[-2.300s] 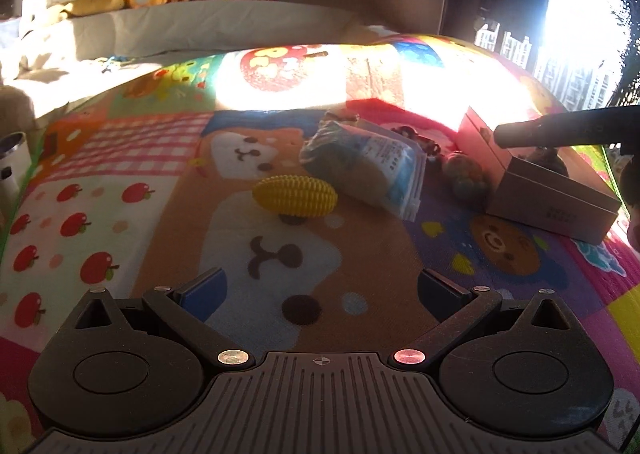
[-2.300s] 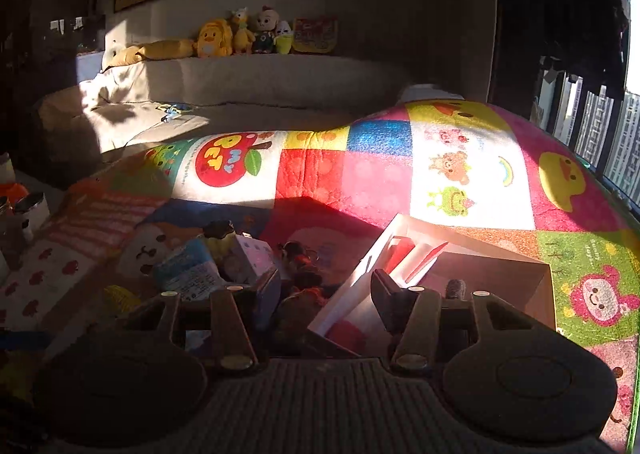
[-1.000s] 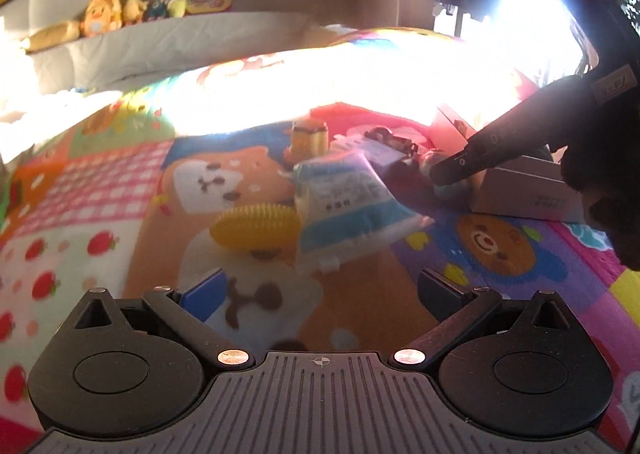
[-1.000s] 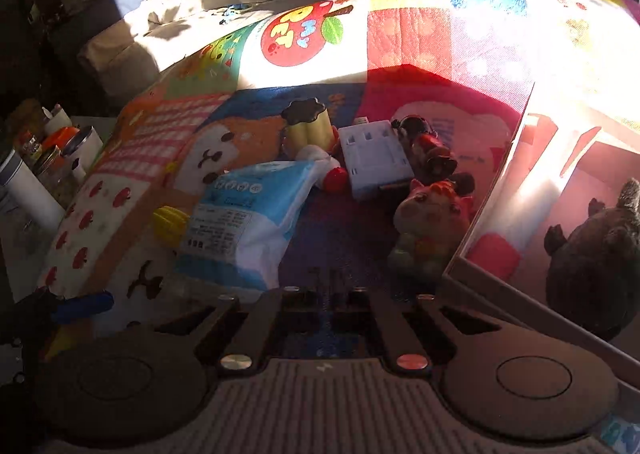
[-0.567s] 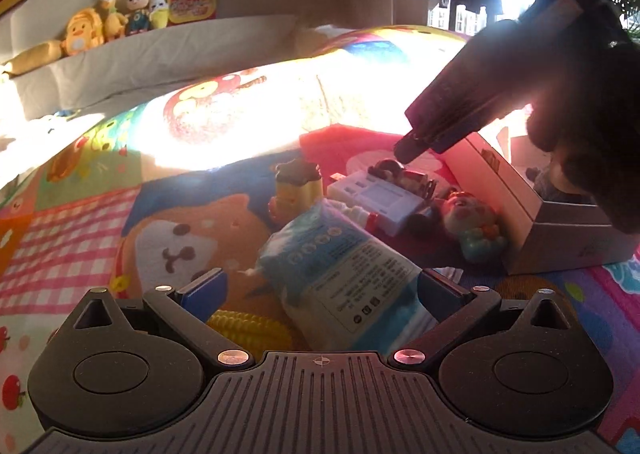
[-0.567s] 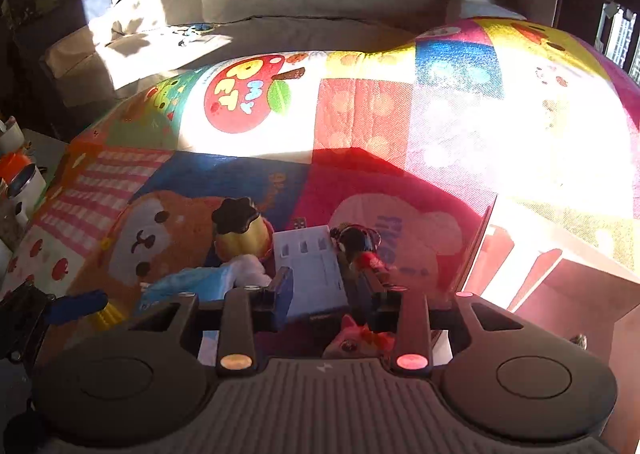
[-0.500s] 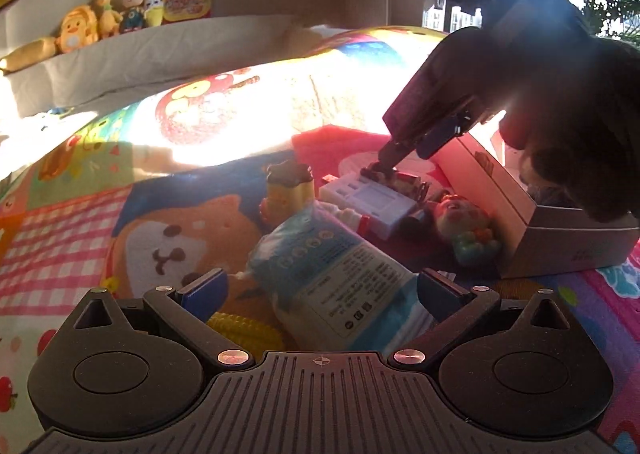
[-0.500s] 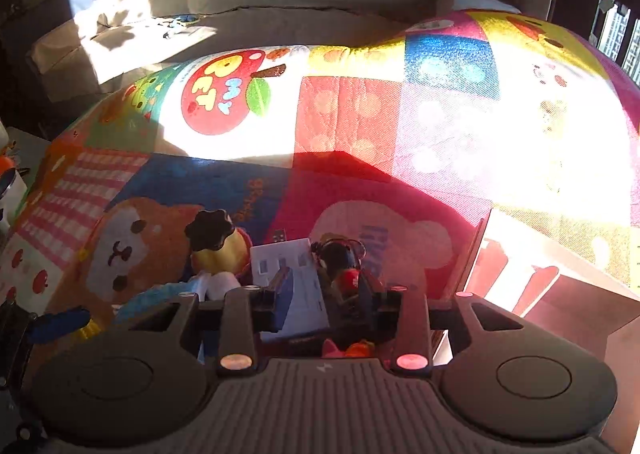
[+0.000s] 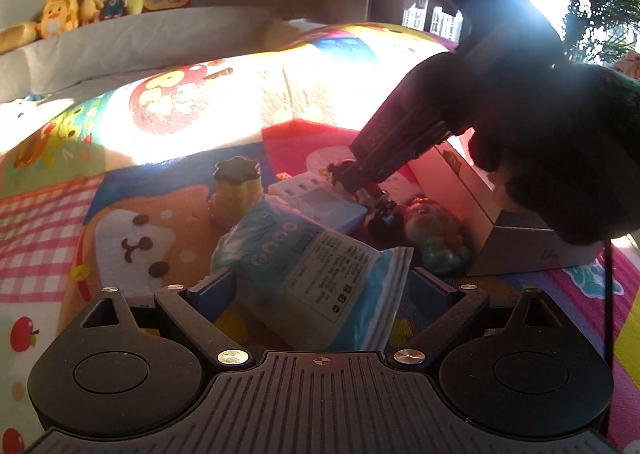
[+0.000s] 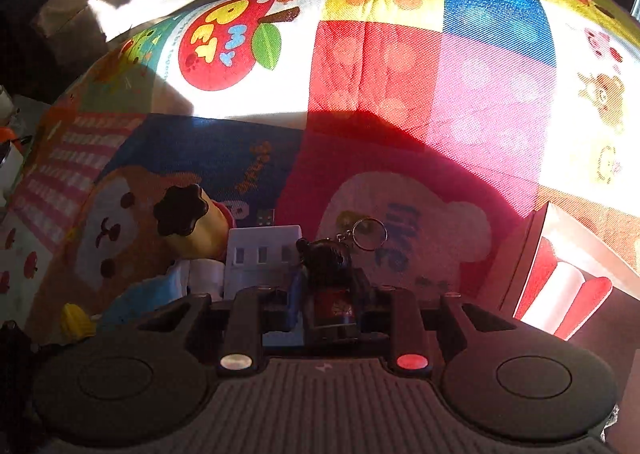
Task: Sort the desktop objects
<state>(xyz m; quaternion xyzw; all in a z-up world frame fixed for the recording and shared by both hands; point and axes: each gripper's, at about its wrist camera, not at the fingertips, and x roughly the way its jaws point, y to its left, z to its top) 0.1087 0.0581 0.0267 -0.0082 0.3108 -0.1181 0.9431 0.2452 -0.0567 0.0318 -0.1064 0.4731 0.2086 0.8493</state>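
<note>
A blue and white wipes pack [image 9: 320, 266] lies on the patchwork play mat [image 9: 152, 113], between the fingers of my left gripper [image 9: 320, 286]. Its jaws stand wide and are closing, and the pads are not clearly pressing on the pack. My right gripper [image 10: 328, 286] points steeply down and its jaws are closing on a dark bear keychain figure [image 10: 326, 258] with a metal ring [image 10: 370, 234]. The pads sit against the figure's sides. From the left wrist view the right gripper [image 9: 352, 179] reaches in from the right, held by a dark gloved hand [image 9: 560, 153].
A white charger block [image 10: 262, 254] and a yellow pudding toy with a dark cap [image 10: 188, 221] lie just left of the keychain. A pink pig toy [image 9: 436, 230] sits beside an open cardboard box [image 9: 520, 242]. A yellow corn toy [image 10: 76, 320] lies at left. Plush toys [image 9: 80, 9] line the sofa back.
My left gripper has moved forward until the wipes pack lies between its fingers. My right gripper has swung from the box to the keychain figure, opened, and closed around it.
</note>
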